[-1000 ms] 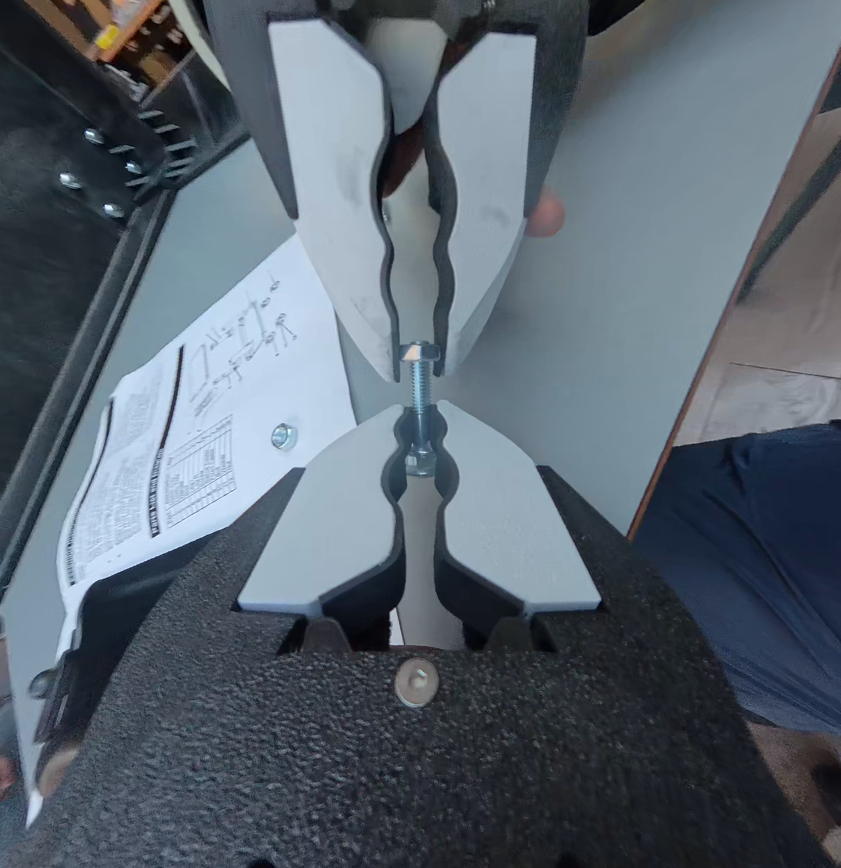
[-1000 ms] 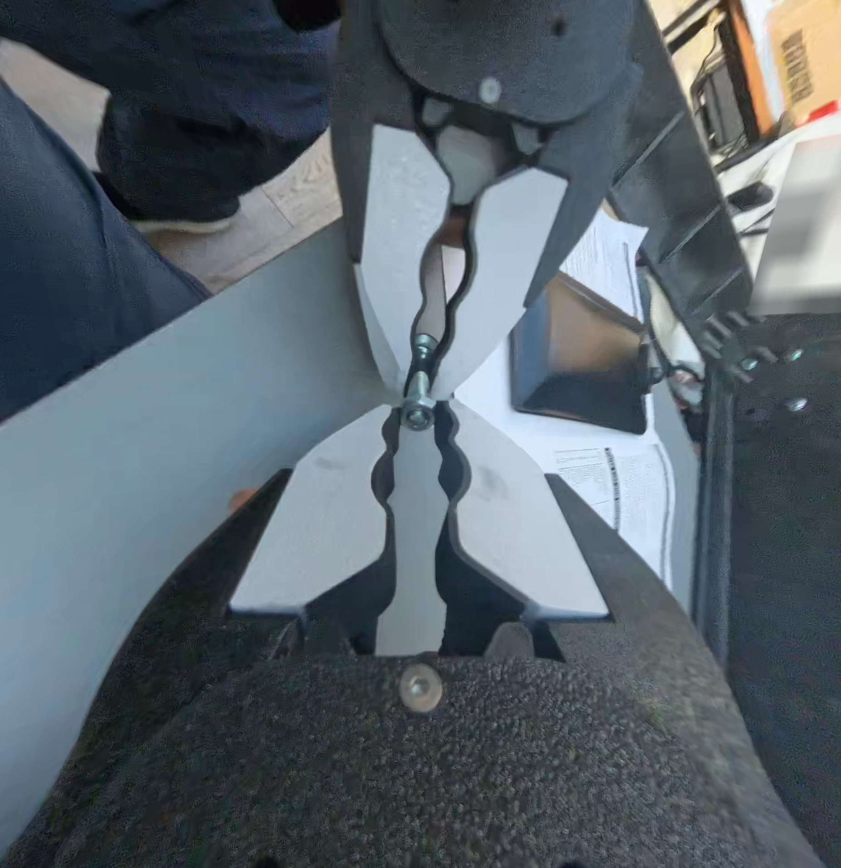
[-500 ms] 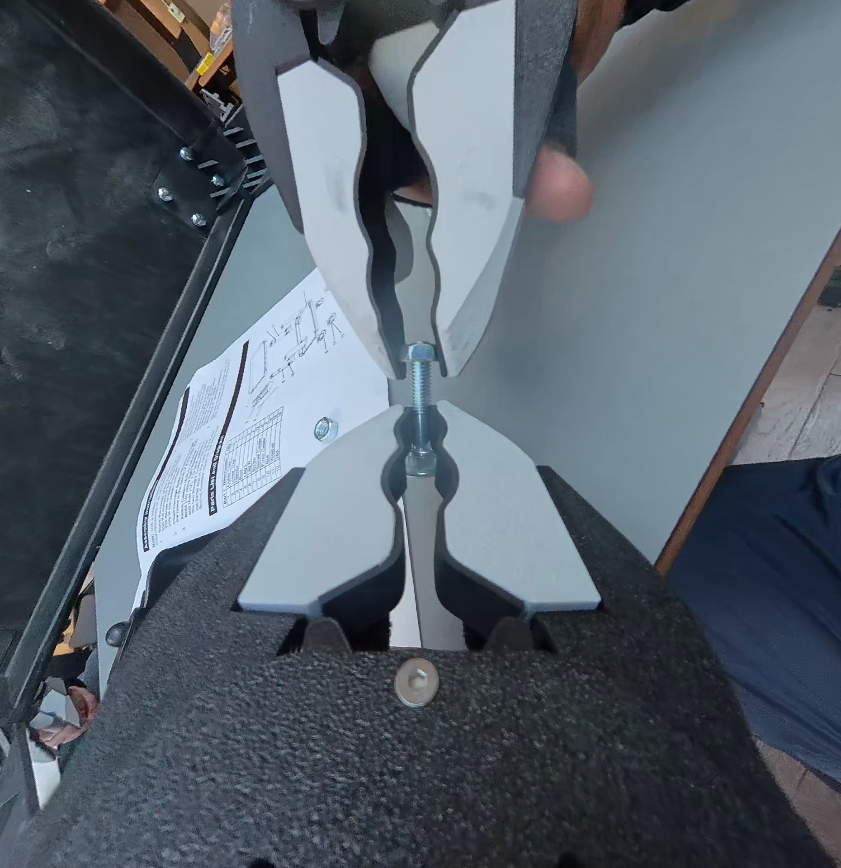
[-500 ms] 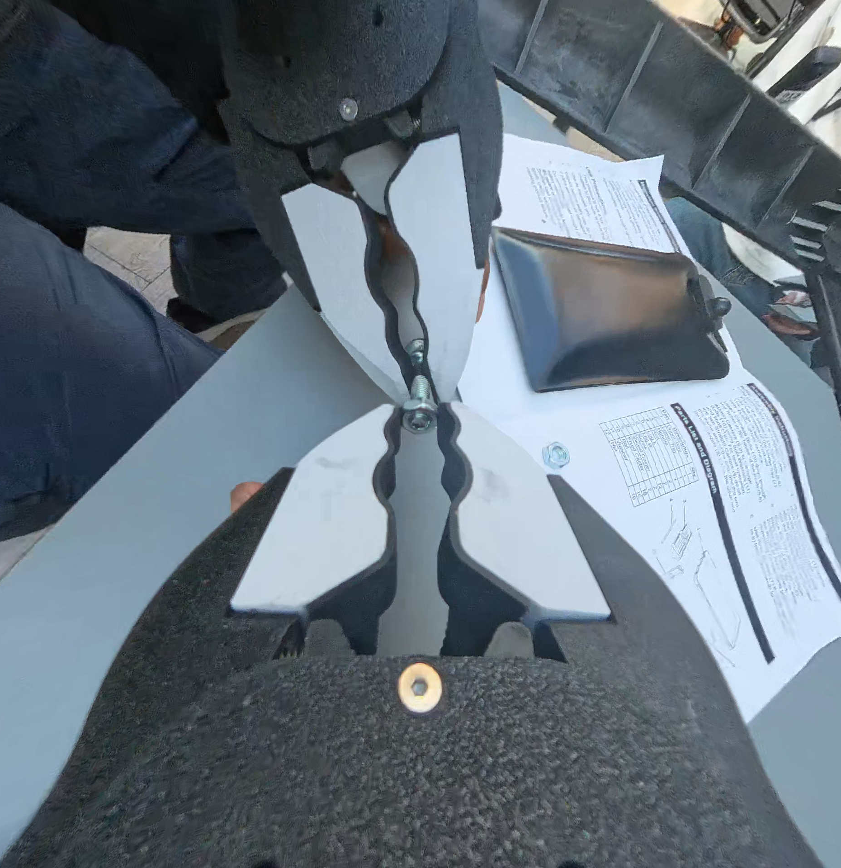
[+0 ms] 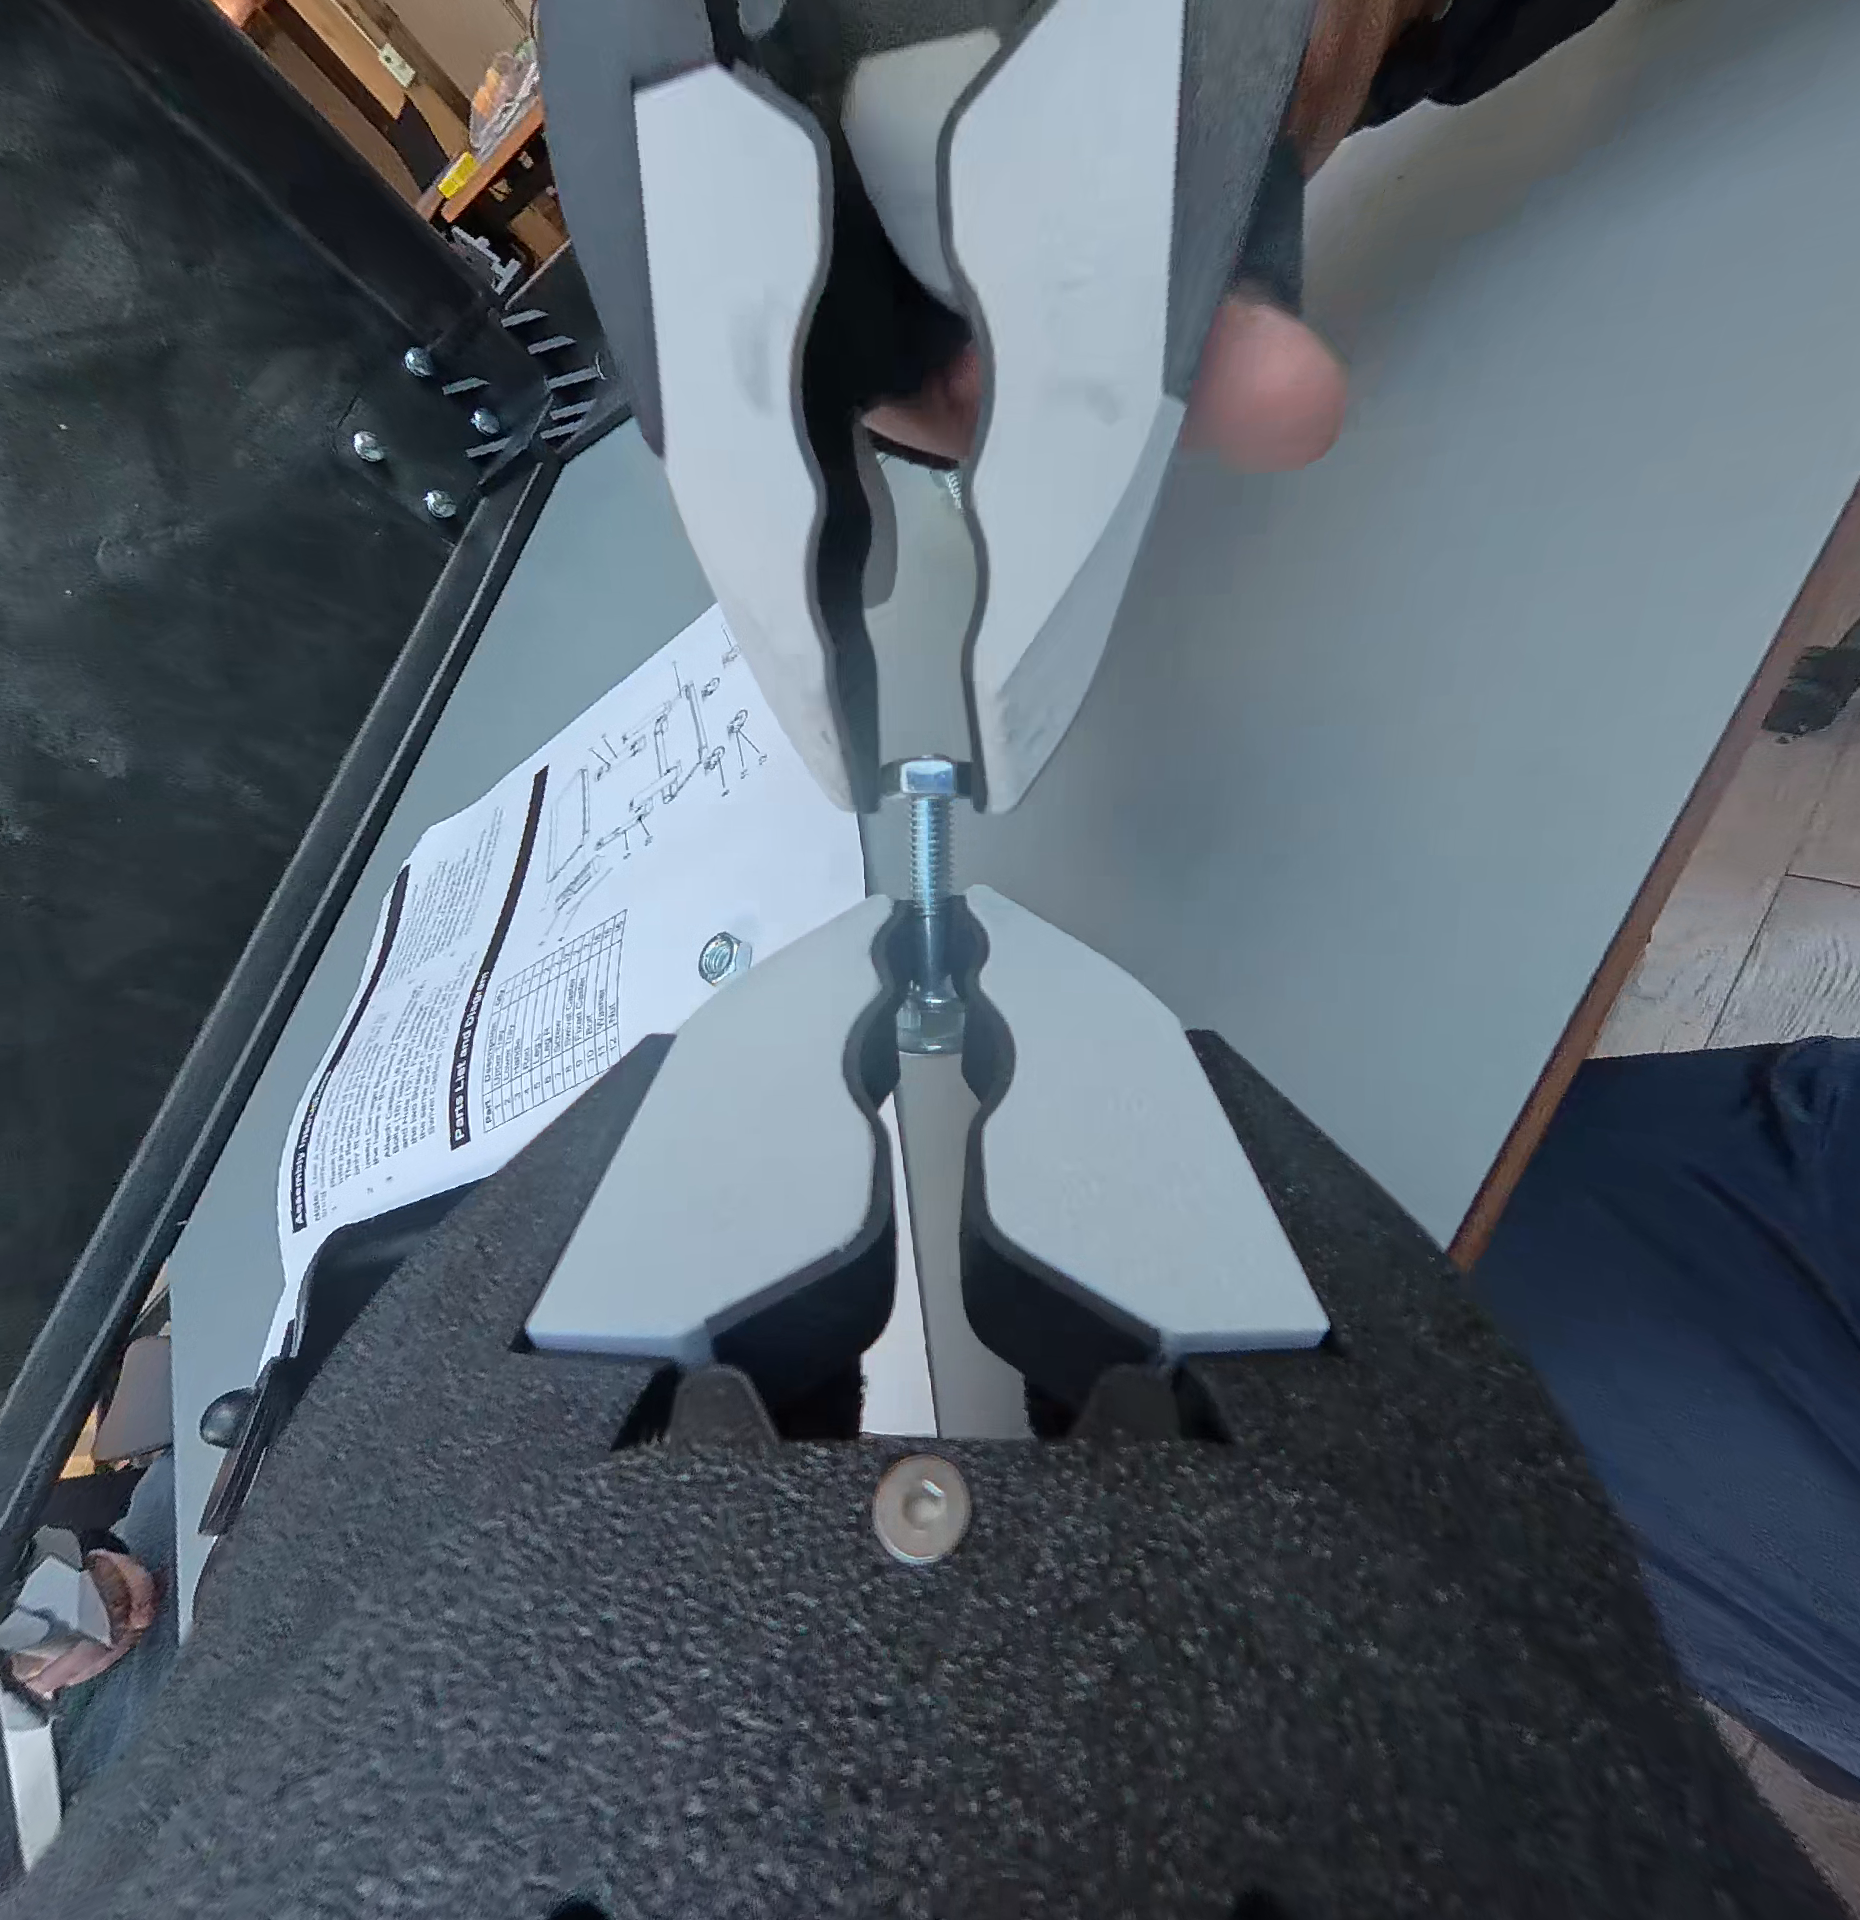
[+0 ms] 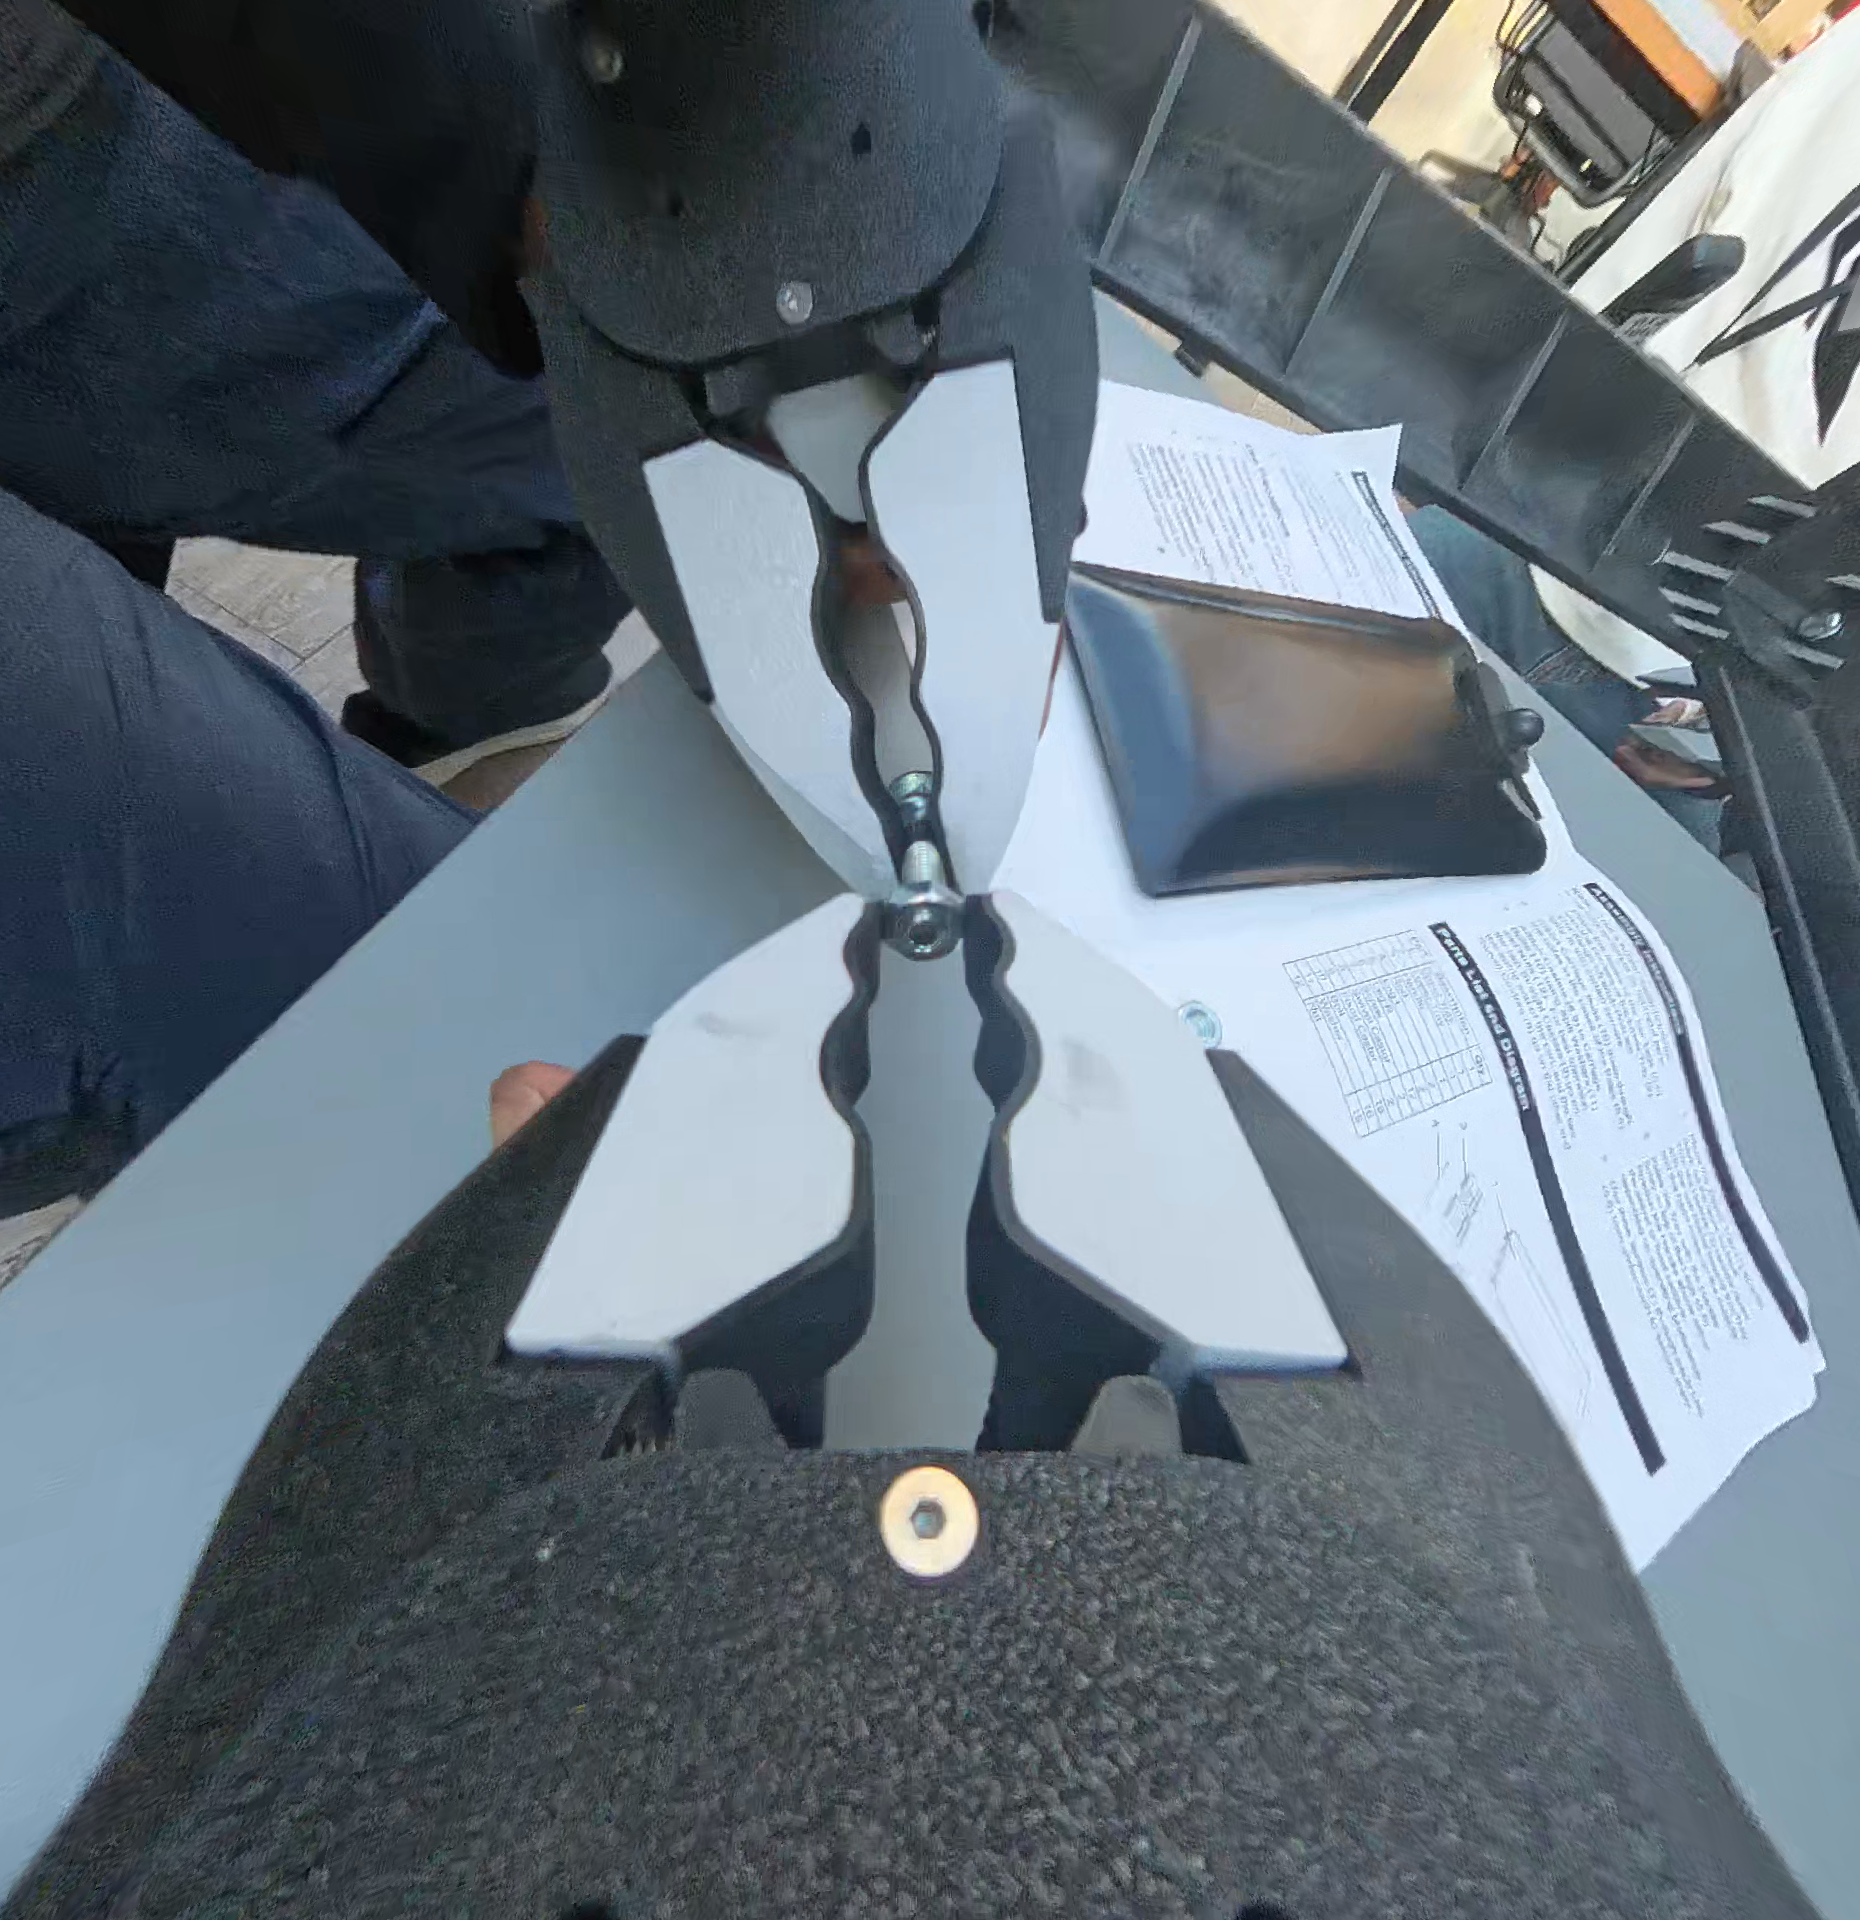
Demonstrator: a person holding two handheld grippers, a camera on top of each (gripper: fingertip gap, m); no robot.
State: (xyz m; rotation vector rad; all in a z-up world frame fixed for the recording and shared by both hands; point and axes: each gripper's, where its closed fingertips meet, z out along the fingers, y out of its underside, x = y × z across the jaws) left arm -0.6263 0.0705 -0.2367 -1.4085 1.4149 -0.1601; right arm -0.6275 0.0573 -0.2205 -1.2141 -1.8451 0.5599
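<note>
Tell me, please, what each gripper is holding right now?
Left gripper: closed on the bolt's shank.
Right gripper: closed on the bolt's head.

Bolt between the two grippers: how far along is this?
Done: a nut already sits on the end of the bolt. In hand: left gripper clamps the shank, right gripper the head. Left: a second nut lies loose on the instruction sheet.

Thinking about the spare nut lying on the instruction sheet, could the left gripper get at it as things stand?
Probably not right away. The way to the loose nut on the paper sheet looks clear, beside the left gripper, but that gripper is shut on the bolt, whose head the right gripper clamps.
</note>
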